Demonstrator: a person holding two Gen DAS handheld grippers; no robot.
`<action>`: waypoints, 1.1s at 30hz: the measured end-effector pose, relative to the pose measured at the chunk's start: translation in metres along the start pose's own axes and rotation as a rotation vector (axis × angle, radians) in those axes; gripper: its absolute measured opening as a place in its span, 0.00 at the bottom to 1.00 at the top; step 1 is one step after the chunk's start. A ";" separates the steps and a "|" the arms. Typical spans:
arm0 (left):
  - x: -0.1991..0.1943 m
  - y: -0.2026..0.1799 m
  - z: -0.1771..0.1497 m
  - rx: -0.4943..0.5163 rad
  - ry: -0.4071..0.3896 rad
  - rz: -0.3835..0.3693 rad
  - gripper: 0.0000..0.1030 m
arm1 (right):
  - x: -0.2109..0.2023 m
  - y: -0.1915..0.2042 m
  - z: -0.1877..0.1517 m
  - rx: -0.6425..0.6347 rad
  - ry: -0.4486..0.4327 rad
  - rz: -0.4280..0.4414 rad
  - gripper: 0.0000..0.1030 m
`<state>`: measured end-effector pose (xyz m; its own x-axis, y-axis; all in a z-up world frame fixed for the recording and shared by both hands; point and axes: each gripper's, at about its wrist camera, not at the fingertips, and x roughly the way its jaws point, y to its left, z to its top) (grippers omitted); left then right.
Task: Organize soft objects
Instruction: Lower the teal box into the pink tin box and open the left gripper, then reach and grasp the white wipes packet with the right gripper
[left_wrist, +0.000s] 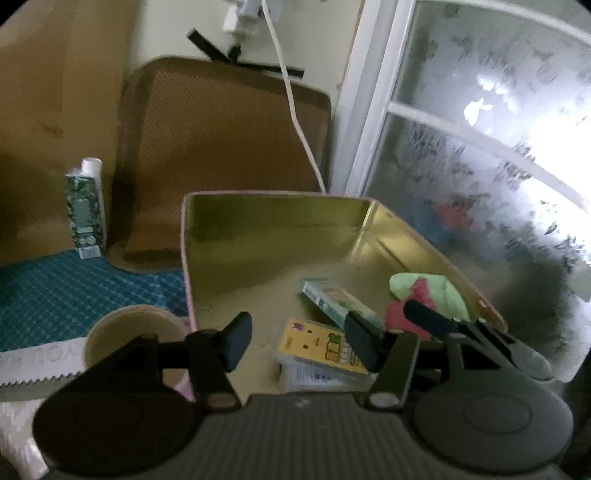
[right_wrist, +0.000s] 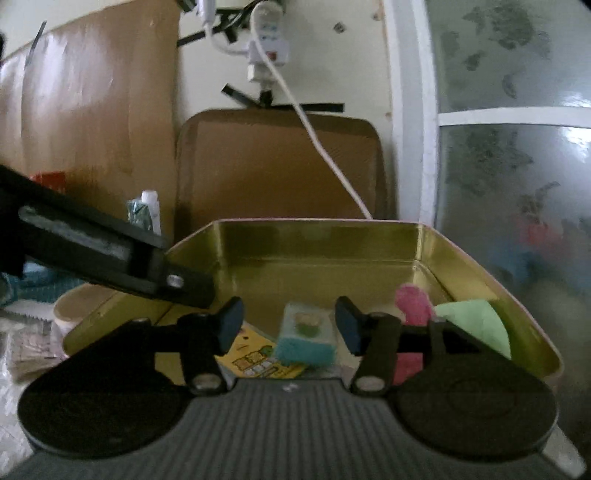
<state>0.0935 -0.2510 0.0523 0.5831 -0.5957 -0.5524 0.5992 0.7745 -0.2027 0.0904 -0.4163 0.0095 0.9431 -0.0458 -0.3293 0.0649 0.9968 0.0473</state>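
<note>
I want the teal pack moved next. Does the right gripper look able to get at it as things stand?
Probably yes. The right gripper has open jaws lined up on the teal pack, which lies uncovered in the tin atop the yellow pack. The left gripper sits off to the side, not between them.

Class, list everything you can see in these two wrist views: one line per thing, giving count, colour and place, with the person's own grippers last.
tin box: one, gold inside, centre, open.
packets: three, yellow, teal and white, on the box floor.
soft cloth: one, green and pink, box's right corner.
tube: one, green and white, upright at left.
paper cup: one, tan, left of box.
brown board: one, leaning behind box.
white cable: one, hanging from wall plug.
window: frosted, right.
left gripper: open, empty.
right gripper: open, empty.
</note>
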 end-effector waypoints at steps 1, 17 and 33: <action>-0.009 0.002 -0.004 0.005 -0.016 0.000 0.61 | -0.004 0.000 -0.001 0.010 -0.014 0.001 0.56; -0.161 0.173 -0.137 -0.209 -0.033 0.410 0.63 | -0.040 0.127 0.029 -0.055 -0.041 0.499 0.56; -0.203 0.223 -0.157 -0.347 -0.214 0.434 0.65 | 0.116 0.325 0.050 0.167 0.411 0.597 0.61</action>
<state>0.0224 0.0757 -0.0081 0.8540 -0.2107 -0.4758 0.0879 0.9596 -0.2672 0.2370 -0.1006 0.0337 0.6373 0.5618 -0.5274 -0.3408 0.8194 0.4610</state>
